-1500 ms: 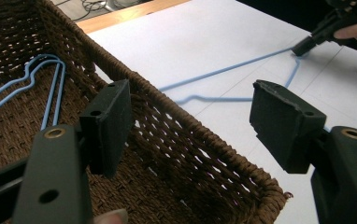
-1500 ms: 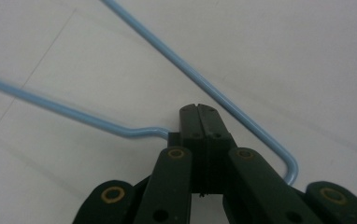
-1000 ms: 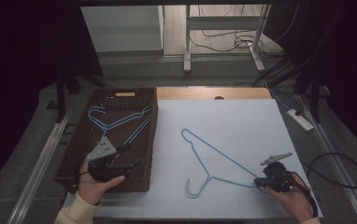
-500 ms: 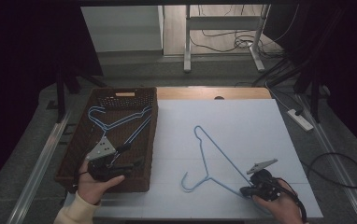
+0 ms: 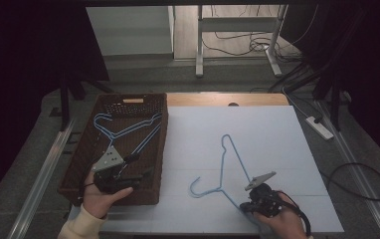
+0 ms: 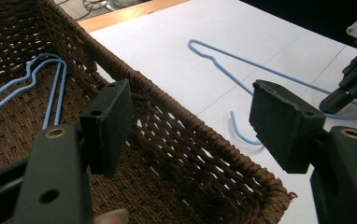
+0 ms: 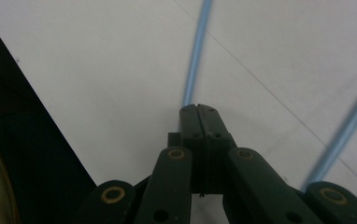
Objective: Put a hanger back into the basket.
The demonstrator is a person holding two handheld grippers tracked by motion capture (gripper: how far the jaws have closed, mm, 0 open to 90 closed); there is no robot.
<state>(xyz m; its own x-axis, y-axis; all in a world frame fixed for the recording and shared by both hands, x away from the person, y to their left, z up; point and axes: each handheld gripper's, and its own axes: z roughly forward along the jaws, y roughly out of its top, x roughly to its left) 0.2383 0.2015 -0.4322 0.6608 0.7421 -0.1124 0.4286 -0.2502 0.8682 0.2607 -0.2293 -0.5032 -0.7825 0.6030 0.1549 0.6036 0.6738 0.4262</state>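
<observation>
High view. A blue wire hanger [image 5: 230, 169] lies on the white sheet [image 5: 257, 129] that covers the table, at about 5 o'clock from the sheet's middle. Its hook curls toward 9 o'clock, and one long arm runs up toward 12 o'clock.

The right gripper [image 5: 250, 205] sits at the sheet's near edge, around 6 o'clock, in the person's right hand [image 5: 282, 221]. Its jaws are clenched on the hanger's lower wire. In the right gripper view the two black pads [image 7: 200, 126] are pressed flat together, and the blue wire [image 7: 196, 56] comes out of their tip and runs away toward 12 o'clock. A second stretch of blue wire crosses that view at 4 o'clock; it is blurred.

The left gripper [image 5: 138, 175] is held by the left hand [image 5: 98, 196] over the near end of a brown wicker basket [image 5: 160, 149], which stands at 9 o'clock beside the sheet. Its jaws are released, spread wide with nothing between them. In the left gripper view the two pads [image 6: 111, 126] straddle the basket's woven rim [image 6: 204, 144], apart from it.

Inside the basket lie more blue hangers [image 5: 123, 132], toward its far half, hooks at about 10 o'clock. The left gripper view shows their looped ends [image 6: 46, 70] on the basket floor.

The hanger on the sheet is well apart from the basket.
</observation>
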